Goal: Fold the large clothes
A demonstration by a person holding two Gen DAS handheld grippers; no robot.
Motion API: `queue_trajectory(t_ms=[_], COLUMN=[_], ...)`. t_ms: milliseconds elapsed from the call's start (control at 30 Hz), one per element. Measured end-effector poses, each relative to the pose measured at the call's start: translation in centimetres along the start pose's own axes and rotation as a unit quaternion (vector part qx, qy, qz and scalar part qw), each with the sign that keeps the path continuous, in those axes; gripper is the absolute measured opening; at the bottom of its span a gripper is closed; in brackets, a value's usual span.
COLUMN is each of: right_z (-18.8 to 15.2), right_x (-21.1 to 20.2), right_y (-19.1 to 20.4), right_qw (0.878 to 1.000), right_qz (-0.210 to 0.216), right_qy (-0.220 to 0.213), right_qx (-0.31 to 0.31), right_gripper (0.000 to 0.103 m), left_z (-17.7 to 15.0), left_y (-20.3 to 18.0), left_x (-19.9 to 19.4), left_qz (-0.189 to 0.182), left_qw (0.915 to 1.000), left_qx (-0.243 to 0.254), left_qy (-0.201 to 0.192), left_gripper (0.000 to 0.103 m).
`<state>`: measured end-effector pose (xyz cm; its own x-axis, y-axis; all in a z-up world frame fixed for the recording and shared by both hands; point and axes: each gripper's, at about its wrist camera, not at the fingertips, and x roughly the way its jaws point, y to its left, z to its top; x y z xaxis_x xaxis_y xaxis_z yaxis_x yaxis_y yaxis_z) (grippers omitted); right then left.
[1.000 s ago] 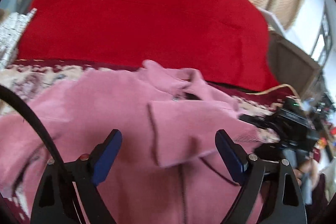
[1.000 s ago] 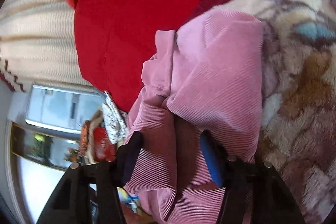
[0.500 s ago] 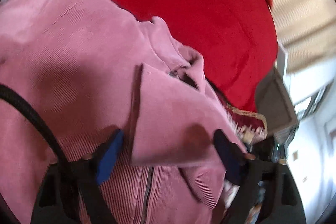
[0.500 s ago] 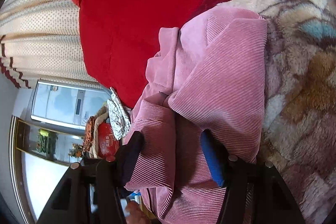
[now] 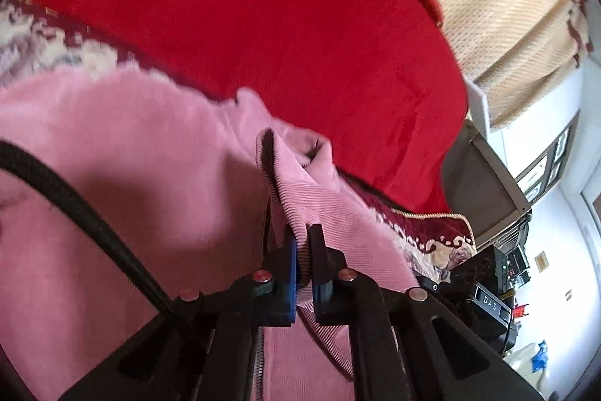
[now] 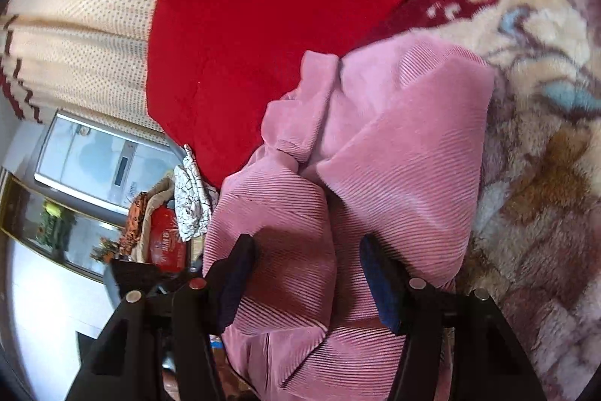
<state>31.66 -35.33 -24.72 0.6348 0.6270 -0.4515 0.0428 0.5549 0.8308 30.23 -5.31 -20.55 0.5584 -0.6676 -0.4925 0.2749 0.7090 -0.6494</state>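
Corduroy jacket, soft and probably weighty: left tool has just clamped its folded edge; right tool gapes, gripping nothing.

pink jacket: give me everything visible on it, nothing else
The pink jacket looks like ribbed corduroy, with a zipper running down its front and a collar bunched near the top. It lies crumpled and partly folded on a patterned blanket, next to a red cover. The left gripper has just closed and pinches a raised fold of it. The right gripper stands open, its fingers either side of a fold of cloth.
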Motion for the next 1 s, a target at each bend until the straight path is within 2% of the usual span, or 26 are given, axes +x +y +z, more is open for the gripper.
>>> queue_trajectory(t_ms=[167,333,467,633,800,867,900,933,967,1000], right_z=[-0.6,-1.0,-1.6,-3.0,-5.0,-5.8,-6.2,-6.4,-6.7,-7.1], right_x=[-1.1,-1.1,-0.4,1.2,3.4,4.8,5.9,6.7,7.6,7.9], right_y=[3.2,4.7,5.8,7.8,9.7,10.0,9.9,9.6,9.2,9.2], right_qw=[0.997,0.994,0.992,0.986,0.980,0.977,0.975,0.974,0.971,0.963], right_qz=[0.003,0.003,-0.001,0.004,0.008,-0.013,-0.037,-0.058,-0.085,-0.118], right_qy=[-0.041,-0.062,-0.056,-0.037,-0.007,0.012,0.032,0.046,0.060,0.053], right_qx=[-0.070,-0.091,-0.117,-0.160,-0.198,-0.212,-0.215,-0.215,-0.216,-0.236], right_gripper=[0.063,0.063,0.063,0.063,0.063,0.063,0.061,0.058,0.051,0.039], left_z=[1.1,2.6,3.0,3.4,3.7,3.4,3.1,2.9,2.6,2.3], left_y=[1.0,3.2,4.3,6.1,8.8,9.7,10.0,10.3,10.7,10.9], left_x=[-3.3,-7.0,-7.4,-9.1,-13.2,-15.1,-16.2,-17.5,-19.0,-20.4], left_qz=[0.007,0.063,0.126,0.134,0.158,0.167,0.175,0.191,0.219,0.245], left_qw=[0.9989,0.9943,0.9889,0.9883,0.9824,0.9784,0.9753,0.9700,0.9610,0.9517], left_qx=[0.009,0.023,0.054,0.027,-0.002,-0.022,-0.030,-0.037,-0.044,-0.048], left_qy=[-0.045,-0.083,-0.056,-0.068,-0.099,-0.119,-0.131,-0.146,-0.164,-0.179], left_gripper=[0.005,0.005,0.006,0.017,0.019,0.025,0.038,0.056,0.064,0.070])
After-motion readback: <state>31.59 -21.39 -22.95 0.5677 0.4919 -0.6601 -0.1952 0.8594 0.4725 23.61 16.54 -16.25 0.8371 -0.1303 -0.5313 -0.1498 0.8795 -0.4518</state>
